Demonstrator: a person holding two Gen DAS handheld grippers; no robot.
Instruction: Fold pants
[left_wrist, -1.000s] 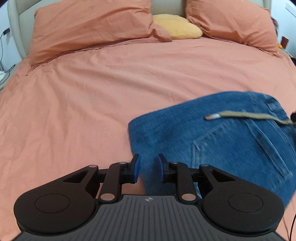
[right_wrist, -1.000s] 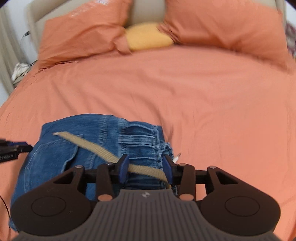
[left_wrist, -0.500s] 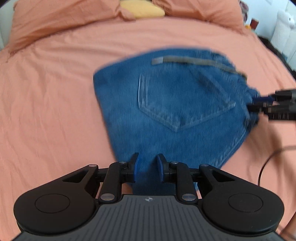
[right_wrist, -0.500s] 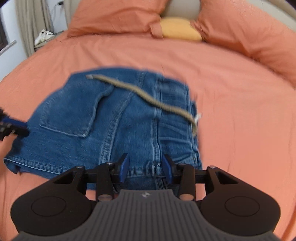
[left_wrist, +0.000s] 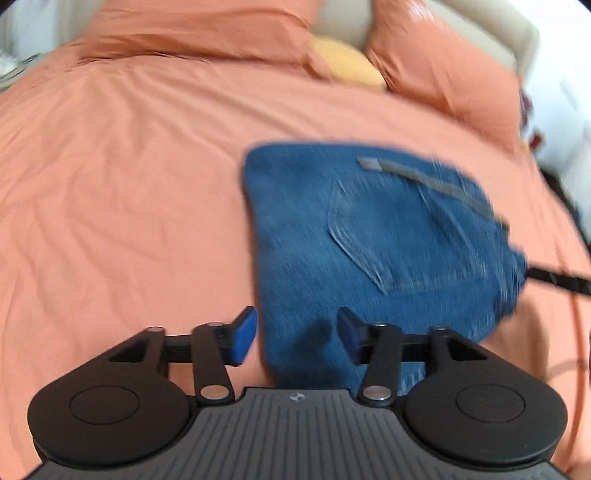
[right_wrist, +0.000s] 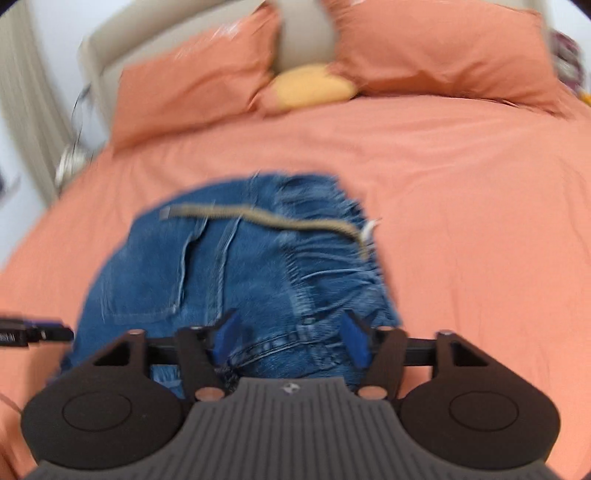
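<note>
A pair of blue jeans (left_wrist: 376, 251), folded into a compact bundle, lies on an orange bedspread (left_wrist: 122, 192). Both views are blurred.

In the left wrist view, the left gripper (left_wrist: 297, 334) sits at 6 o'clock with its 2 blue-tipped fingers spread wide, holding nothing. The near left corner of the jeans lies between them. A back pocket (left_wrist: 402, 236) faces up, and a tan drawstring (left_wrist: 428, 184) runs across the top toward 2 o'clock. At 3 o'clock a dark bar touches the far side of the jeans; it is probably the other gripper.

In the right wrist view, the right gripper (right_wrist: 291, 338) is also spread wide and empty, with the gathered waistband (right_wrist: 317, 266) lying between its fingers.

What could go wrong: the fold looks finished or nearly so, but a finger pulled away low could catch the denim or the loose drawstring and drag the layers open. The bunched waistband is the likeliest spot to spring apart.

Edges and room: the jeans' left edge, from 12 to 6 o'clock in the left view, is clean and straight. Bare bedspread stretches widely at 9 o'clock and toward the 2 orange pillows (right_wrist: 443, 51) and small yellow pillow (right_wrist: 310, 86) at 12 o'clock, well apart from the jeans.
</note>
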